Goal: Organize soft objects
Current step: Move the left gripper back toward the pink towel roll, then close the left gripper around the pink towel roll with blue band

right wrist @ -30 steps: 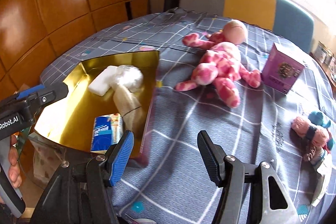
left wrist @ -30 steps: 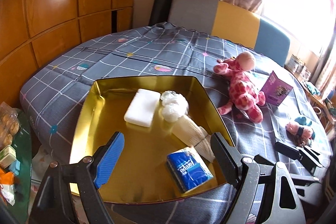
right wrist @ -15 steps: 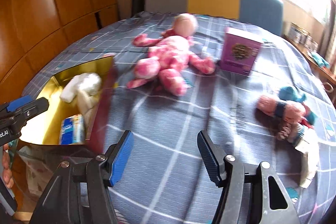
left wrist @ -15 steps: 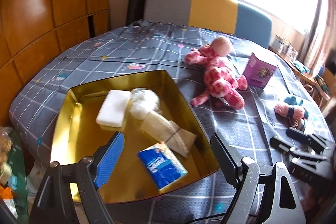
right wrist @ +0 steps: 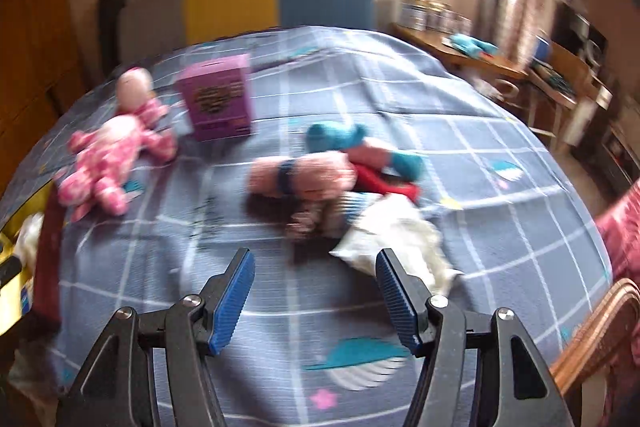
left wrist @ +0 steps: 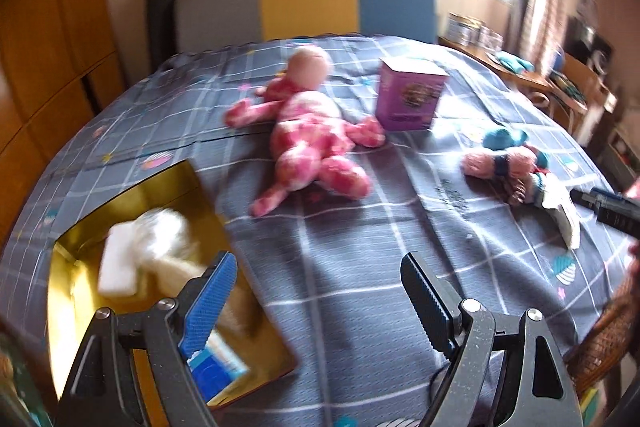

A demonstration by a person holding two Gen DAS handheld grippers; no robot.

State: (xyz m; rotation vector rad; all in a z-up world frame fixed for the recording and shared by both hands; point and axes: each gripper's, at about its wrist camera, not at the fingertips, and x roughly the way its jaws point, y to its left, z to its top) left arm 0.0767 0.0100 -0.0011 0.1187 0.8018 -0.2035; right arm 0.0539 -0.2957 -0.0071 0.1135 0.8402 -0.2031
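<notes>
Left gripper (left wrist: 316,287) fingers apart, empty, over bare quilt beside gold tray (left wrist: 68,291) at bed's near left edge. Right gripper (right wrist: 316,283) fingers apart, empty, near sock pile (right wrist: 332,179). Pink plush (left wrist: 312,143) mid-bed.

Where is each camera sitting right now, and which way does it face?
Left wrist: on the left gripper, jaws open, angled down over the gold tray edge toward the pink plush doll.
Right wrist: on the right gripper, jaws open, facing the small soft-toy pile.
Shared: doll, purple box, toy pile, checked bedspread.
</notes>
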